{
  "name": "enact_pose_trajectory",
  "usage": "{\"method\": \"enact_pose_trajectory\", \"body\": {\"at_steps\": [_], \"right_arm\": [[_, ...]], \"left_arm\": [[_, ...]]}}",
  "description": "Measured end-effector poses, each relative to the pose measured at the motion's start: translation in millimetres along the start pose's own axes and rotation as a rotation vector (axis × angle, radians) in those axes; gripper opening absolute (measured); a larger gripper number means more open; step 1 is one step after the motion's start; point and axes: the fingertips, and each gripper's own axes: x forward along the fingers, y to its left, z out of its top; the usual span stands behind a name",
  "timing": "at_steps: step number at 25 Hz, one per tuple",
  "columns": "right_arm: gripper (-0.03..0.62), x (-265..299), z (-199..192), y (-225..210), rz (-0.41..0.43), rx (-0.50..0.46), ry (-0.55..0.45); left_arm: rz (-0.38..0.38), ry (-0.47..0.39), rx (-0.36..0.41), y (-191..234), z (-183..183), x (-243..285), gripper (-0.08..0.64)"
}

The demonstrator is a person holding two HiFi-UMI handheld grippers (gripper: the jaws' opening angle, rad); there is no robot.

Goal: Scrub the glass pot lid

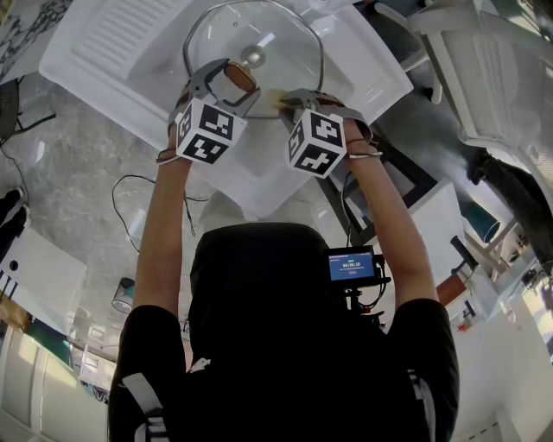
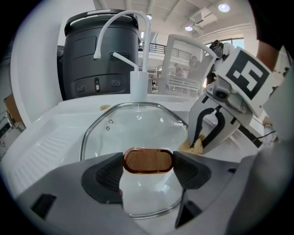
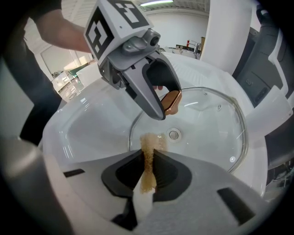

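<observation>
The glass pot lid [image 1: 281,39] with its steel rim sits in the white sink [image 1: 112,52]. My left gripper [image 1: 232,84] is shut on the lid's copper-rimmed knob [image 2: 148,160], which fills the gap between the dark pads. My right gripper [image 1: 289,102] is shut on a thin tan sponge [image 3: 148,156] whose far end touches the lid's [image 3: 206,124] near rim. From the left gripper view the right gripper [image 2: 207,133] presses that sponge [image 2: 195,146] against the right edge of the lid [image 2: 133,128]. In the right gripper view the left gripper [image 3: 156,98] holds the knob [image 3: 172,102].
A white faucet [image 2: 133,41] stands behind the basin, with a large dark bin [image 2: 98,59] beyond it. The ribbed drainboard [image 1: 130,26] lies to the left. The drain [image 3: 173,135] shows through the glass. A white chair [image 1: 484,78] is at right, and cables [image 1: 130,203] lie on the floor.
</observation>
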Motion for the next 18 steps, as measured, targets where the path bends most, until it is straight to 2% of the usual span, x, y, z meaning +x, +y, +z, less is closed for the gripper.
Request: {"method": "enact_pose_trajectory", "body": {"at_steps": [18], "right_arm": [[0.032, -22, 14, -46, -0.083, 0.053, -0.036]], "left_arm": [[-0.006, 0.002, -0.002, 0, -1, -1, 0.321]]}}
